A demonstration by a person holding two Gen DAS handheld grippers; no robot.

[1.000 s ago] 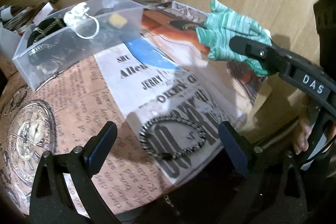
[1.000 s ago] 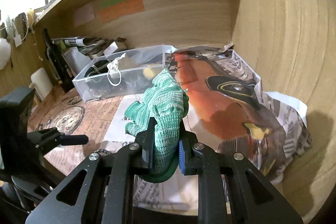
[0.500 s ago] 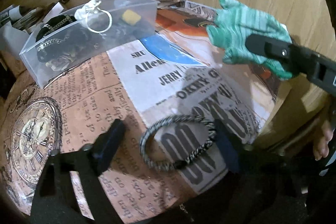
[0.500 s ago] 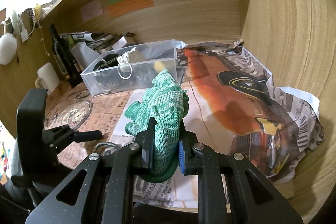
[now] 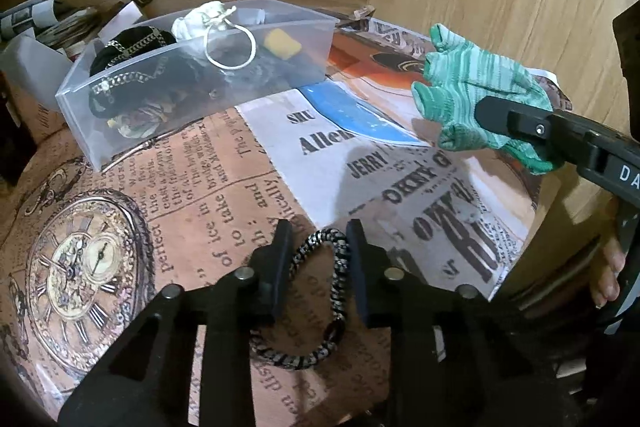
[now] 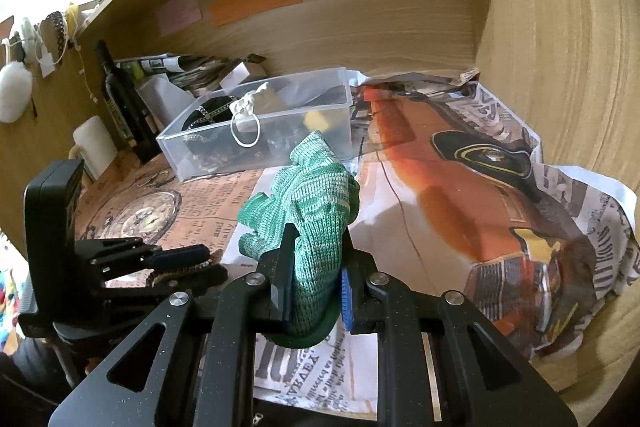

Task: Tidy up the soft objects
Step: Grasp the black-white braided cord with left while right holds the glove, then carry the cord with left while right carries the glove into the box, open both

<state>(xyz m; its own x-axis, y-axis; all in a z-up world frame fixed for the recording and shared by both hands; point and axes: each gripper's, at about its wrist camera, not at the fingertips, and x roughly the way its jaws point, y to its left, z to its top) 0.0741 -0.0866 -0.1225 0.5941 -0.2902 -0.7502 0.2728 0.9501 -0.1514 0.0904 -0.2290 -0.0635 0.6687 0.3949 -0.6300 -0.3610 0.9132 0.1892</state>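
Observation:
My right gripper (image 6: 314,259) is shut on a green knitted glove (image 6: 312,199) and holds it in the air above the newspaper; the glove also shows in the left wrist view (image 5: 476,95), at the right. My left gripper (image 5: 318,239) is closed around a black-and-white braided bracelet (image 5: 320,291) that lies on the printed table cover, pinching its loop narrow. The left gripper also shows in the right wrist view (image 6: 192,259), at the left. A clear plastic box (image 5: 188,95) stands behind, holding chains, a white cord item and other small things.
Newspaper sheets (image 6: 460,187) cover the right side up to the wooden side wall (image 6: 560,27). A dark bottle (image 6: 120,103), a white mug (image 6: 94,143) and stacked papers (image 6: 188,67) stand at the back left. The clock-print cover (image 5: 88,259) lies at the left.
My left gripper's fingers have closed from wide open onto the bracelet, squeezing its round loop narrow. The right gripper with the glove has risen slightly.

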